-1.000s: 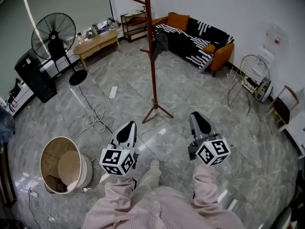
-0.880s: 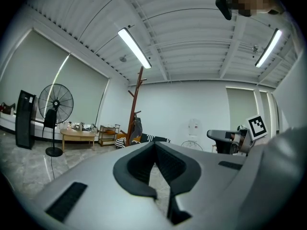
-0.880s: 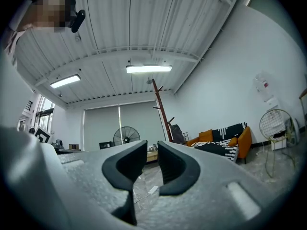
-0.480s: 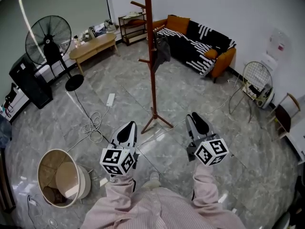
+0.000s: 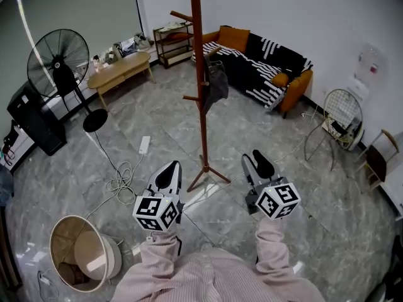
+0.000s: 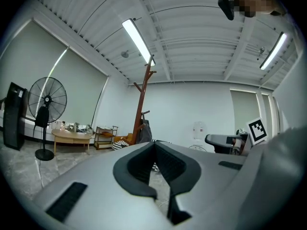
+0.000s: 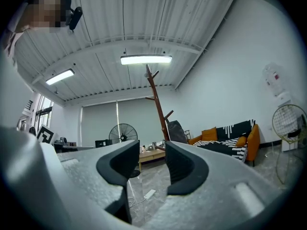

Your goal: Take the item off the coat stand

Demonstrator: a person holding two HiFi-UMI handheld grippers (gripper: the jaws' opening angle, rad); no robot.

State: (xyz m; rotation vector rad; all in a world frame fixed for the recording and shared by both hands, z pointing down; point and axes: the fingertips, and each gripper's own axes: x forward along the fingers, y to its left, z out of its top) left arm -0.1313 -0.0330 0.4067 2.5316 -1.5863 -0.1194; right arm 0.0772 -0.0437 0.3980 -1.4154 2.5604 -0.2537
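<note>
Head view places the coat stand (image 5: 200,87) nearer than a second ago, its foot now just beyond the two tongs, while the round basket (image 5: 79,251) has slid toward the near left corner. A dark item (image 5: 216,80) hangs on a peg on the stand's right side, well apart from both tongs. Left tongs (image 5: 169,172) are closed tip to tip on nothing. Right tongs (image 5: 257,162), near closed before, are opening with nothing between them.
</note>
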